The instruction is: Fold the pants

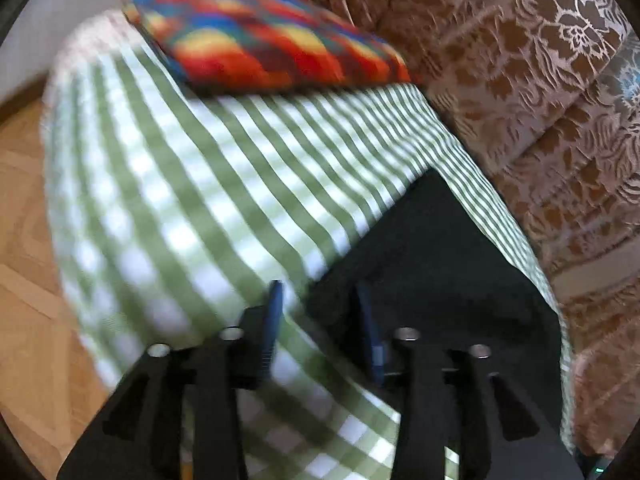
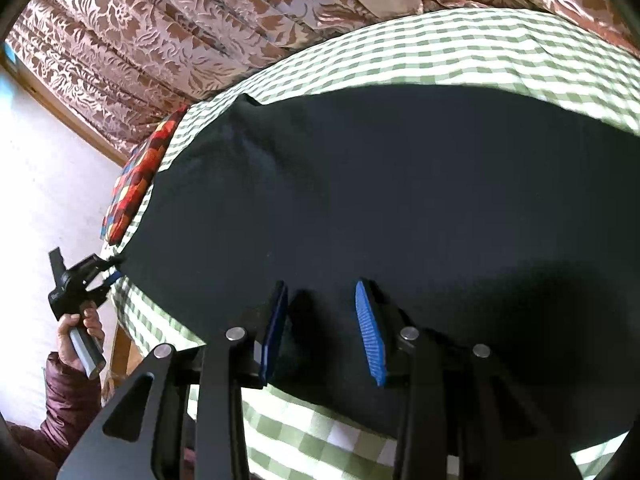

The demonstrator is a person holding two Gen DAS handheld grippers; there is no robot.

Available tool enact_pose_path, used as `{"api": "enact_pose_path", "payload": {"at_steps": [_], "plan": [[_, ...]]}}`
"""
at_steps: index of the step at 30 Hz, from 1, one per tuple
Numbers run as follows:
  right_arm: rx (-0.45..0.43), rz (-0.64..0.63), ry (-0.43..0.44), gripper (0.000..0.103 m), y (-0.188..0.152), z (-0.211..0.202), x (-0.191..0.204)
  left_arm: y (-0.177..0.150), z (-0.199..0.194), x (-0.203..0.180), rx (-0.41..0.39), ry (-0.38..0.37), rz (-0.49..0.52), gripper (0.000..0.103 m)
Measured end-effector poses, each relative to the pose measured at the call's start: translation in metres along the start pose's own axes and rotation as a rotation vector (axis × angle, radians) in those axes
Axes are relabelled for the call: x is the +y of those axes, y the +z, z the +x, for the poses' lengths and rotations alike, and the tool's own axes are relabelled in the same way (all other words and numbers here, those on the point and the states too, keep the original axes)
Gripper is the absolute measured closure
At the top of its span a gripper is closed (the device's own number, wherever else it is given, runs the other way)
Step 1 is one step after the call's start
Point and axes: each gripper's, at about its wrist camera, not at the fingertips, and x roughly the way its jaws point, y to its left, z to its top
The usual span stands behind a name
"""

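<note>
Dark pants [image 2: 380,184] lie spread flat on a table with a green-and-white checked cloth [image 2: 440,52]. In the left wrist view one end of the pants [image 1: 432,264] reaches in from the right. My left gripper [image 1: 318,300] is open, its blue pads astride the pants' near corner edge. It also shows in the right wrist view [image 2: 114,270], at the pants' left end. My right gripper [image 2: 322,300] is open with blue pads just over the pants' near edge, holding nothing.
A colourful patchwork cushion [image 1: 264,36] lies at the far end of the table [image 1: 160,184]; it also shows in the right wrist view [image 2: 136,184]. Brown floral curtains [image 1: 540,92] hang along the table's far side. Wooden floor [image 1: 28,280] lies to the left.
</note>
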Motion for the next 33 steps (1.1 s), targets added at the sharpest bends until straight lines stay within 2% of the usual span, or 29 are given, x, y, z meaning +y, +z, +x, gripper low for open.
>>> {"api": "enact_pose_path", "payload": {"at_steps": [1,2,4,5,8,10,14,17,18,19,20,21,23,25,26,27,30,31,33], "plan": [[-0.007,-0.002,0.025,0.061,0.005,-0.005,0.003,0.002,-0.013,-0.003,-0.053,0.031,0.022,0.061],[-0.02,-0.012,0.046,0.061,0.011,-0.01,0.008,0.001,-0.024,-0.006,-0.087,0.027,0.042,0.061],[-0.043,-0.041,0.08,0.059,0.032,-0.015,0.019,0.0,-0.039,-0.019,-0.125,-0.091,0.103,0.059],[-0.047,-0.047,0.097,0.059,0.042,-0.013,0.023,-0.003,-0.042,-0.028,-0.125,-0.138,0.133,0.05],[-0.042,-0.072,0.115,0.059,0.079,0.006,0.038,-0.022,-0.039,-0.066,-0.088,-0.262,0.286,0.047],[-0.028,-0.067,0.127,0.059,0.099,0.024,0.045,-0.035,-0.029,-0.093,-0.046,-0.311,0.372,0.047],[0.0,-0.071,0.131,0.058,0.146,0.065,0.064,-0.056,-0.014,-0.133,0.011,-0.383,0.486,0.047],[0.071,-0.064,0.108,0.052,0.171,0.106,0.072,-0.07,-0.003,-0.154,0.057,-0.412,0.547,0.048],[0.096,-0.067,0.107,0.052,0.175,0.116,0.073,-0.073,-0.001,-0.157,0.063,-0.411,0.561,0.047],[0.129,-0.07,0.106,0.065,0.178,0.127,0.073,-0.075,0.003,-0.16,0.066,-0.399,0.578,0.047],[0.163,-0.075,0.111,0.082,0.178,0.137,0.075,-0.077,0.007,-0.162,0.077,-0.396,0.593,0.048],[0.18,-0.097,0.103,0.093,0.179,0.146,0.08,-0.078,0.01,-0.163,0.088,-0.397,0.595,0.048],[0.147,-0.144,0.056,0.095,0.183,0.15,0.088,-0.078,0.021,-0.168,0.112,-0.358,0.595,0.047],[0.117,-0.135,0.024,0.097,0.19,0.155,0.082,-0.076,0.038,-0.169,0.141,-0.264,0.584,0.047],[0.112,-0.123,-0.034,0.097,0.193,0.165,0.073,-0.075,0.05,-0.171,0.177,-0.242,0.567,0.048],[0.121,-0.114,-0.057,0.097,0.193,0.174,0.069,-0.075,0.055,-0.174,0.179,-0.235,0.562,0.047],[0.109,-0.103,-0.054,0.095,0.189,0.185,0.063,-0.081,0.055,-0.184,0.158,-0.191,0.597,0.043],[0.105,-0.1,-0.051,0.094,0.188,0.183,0.063,-0.085,0.053,-0.186,0.152,-0.182,0.615,0.043],[0.088,-0.109,-0.045,0.081,0.187,0.174,0.063,-0.083,0.047,-0.188,0.159,-0.191,0.609,0.043]]}}
